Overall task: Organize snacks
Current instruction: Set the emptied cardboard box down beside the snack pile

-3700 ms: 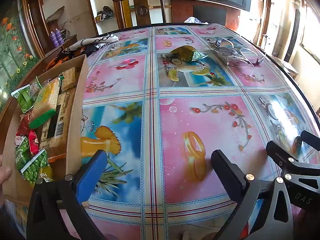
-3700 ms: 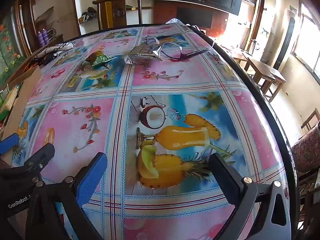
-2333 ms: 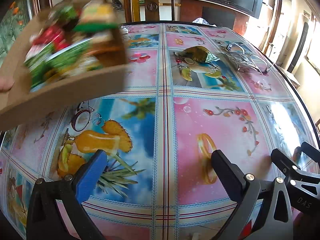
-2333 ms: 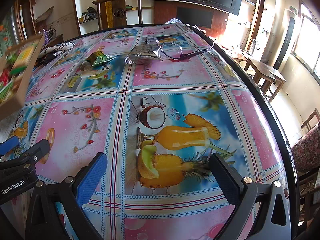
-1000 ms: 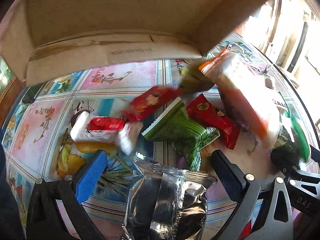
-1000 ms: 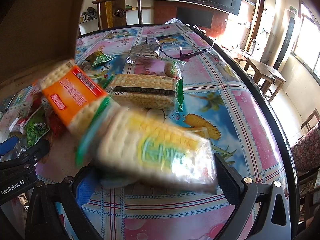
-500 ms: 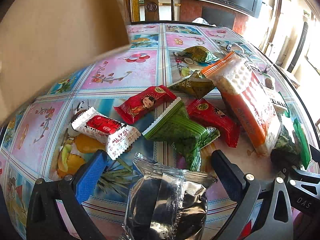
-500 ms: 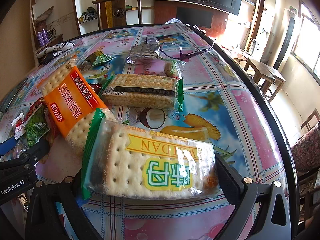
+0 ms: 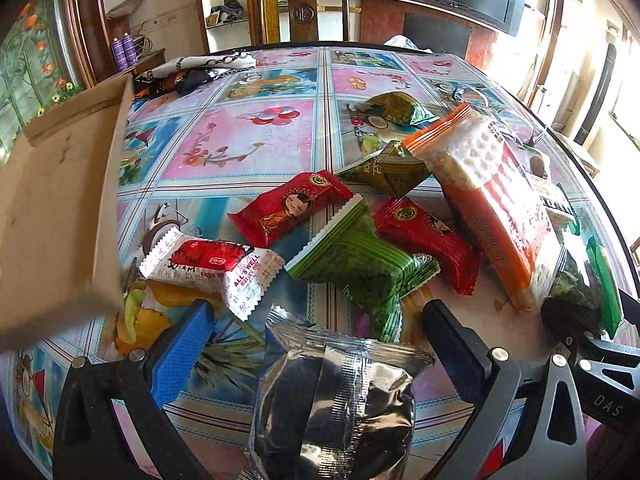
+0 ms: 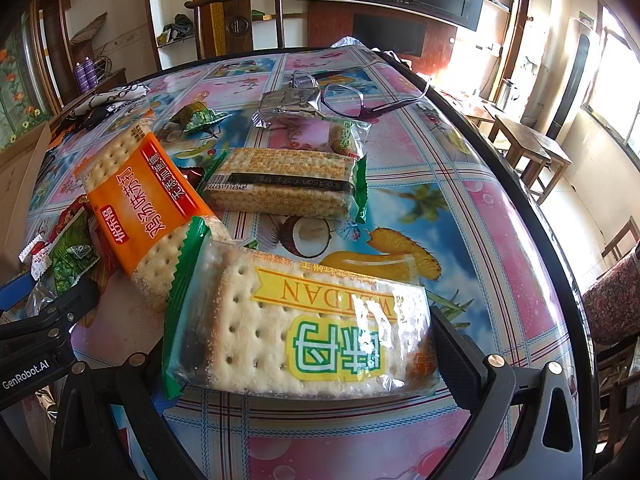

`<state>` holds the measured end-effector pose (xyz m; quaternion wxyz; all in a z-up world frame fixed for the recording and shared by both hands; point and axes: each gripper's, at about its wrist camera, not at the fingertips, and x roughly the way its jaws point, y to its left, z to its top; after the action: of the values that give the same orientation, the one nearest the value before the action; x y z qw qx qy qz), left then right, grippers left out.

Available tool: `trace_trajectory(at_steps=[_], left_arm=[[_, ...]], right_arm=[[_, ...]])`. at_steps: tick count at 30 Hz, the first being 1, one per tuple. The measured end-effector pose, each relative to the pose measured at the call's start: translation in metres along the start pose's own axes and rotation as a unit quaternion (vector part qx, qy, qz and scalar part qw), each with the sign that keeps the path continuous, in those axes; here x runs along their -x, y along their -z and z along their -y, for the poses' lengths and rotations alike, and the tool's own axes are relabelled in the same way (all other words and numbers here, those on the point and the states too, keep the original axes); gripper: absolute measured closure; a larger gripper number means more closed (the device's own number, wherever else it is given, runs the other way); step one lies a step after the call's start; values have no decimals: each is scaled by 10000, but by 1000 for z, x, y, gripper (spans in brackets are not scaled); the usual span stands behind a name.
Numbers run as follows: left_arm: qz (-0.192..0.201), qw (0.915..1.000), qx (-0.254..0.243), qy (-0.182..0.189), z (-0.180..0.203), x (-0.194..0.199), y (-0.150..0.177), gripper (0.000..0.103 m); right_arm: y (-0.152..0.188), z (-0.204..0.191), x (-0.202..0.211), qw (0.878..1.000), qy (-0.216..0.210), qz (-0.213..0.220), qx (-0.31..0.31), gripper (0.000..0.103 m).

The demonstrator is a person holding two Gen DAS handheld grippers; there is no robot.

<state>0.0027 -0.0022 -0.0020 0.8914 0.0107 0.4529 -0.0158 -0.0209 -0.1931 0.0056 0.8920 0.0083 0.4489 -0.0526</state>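
Snacks lie scattered on the patterned table. In the left wrist view a silver foil pack (image 9: 332,404) lies between the jaws of my open left gripper (image 9: 316,344); beyond are a green pack (image 9: 360,264), two red packs (image 9: 292,208), a white-and-red pack (image 9: 216,268) and an orange cracker pack (image 9: 492,208). In the right wrist view a clear Waidan cracker pack (image 10: 304,328) lies between the jaws of my open right gripper (image 10: 304,356), with the orange cracker pack (image 10: 148,204) and a yellow biscuit pack (image 10: 284,184) behind. Neither gripper holds anything.
An empty cardboard box (image 9: 56,208) is held tilted at the left. Glasses (image 10: 348,98) and a foil pack (image 10: 288,106) lie farther back, dark cloth (image 9: 192,72) at the far left. The table's black rim (image 10: 552,248) curves on the right, a chair (image 9: 300,8) behind.
The cardboard box was lifted and tipped over the table, spilling the snacks in front of both grippers. It has since swung away to the left, now empty. Both grippers stayed still.
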Motion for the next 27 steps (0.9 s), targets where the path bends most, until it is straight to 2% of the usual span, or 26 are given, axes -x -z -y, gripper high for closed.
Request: trace_trajectory(at_steps=[19, 27], left_arm=[[0, 10000, -1, 1, 0, 0, 0, 0], [0, 10000, -1, 1, 1, 0, 0, 0]], right_arm=[[0, 0, 0, 10000, -9, -3, 17, 1], [6, 1, 7, 9984, -359, -176, 398, 1]])
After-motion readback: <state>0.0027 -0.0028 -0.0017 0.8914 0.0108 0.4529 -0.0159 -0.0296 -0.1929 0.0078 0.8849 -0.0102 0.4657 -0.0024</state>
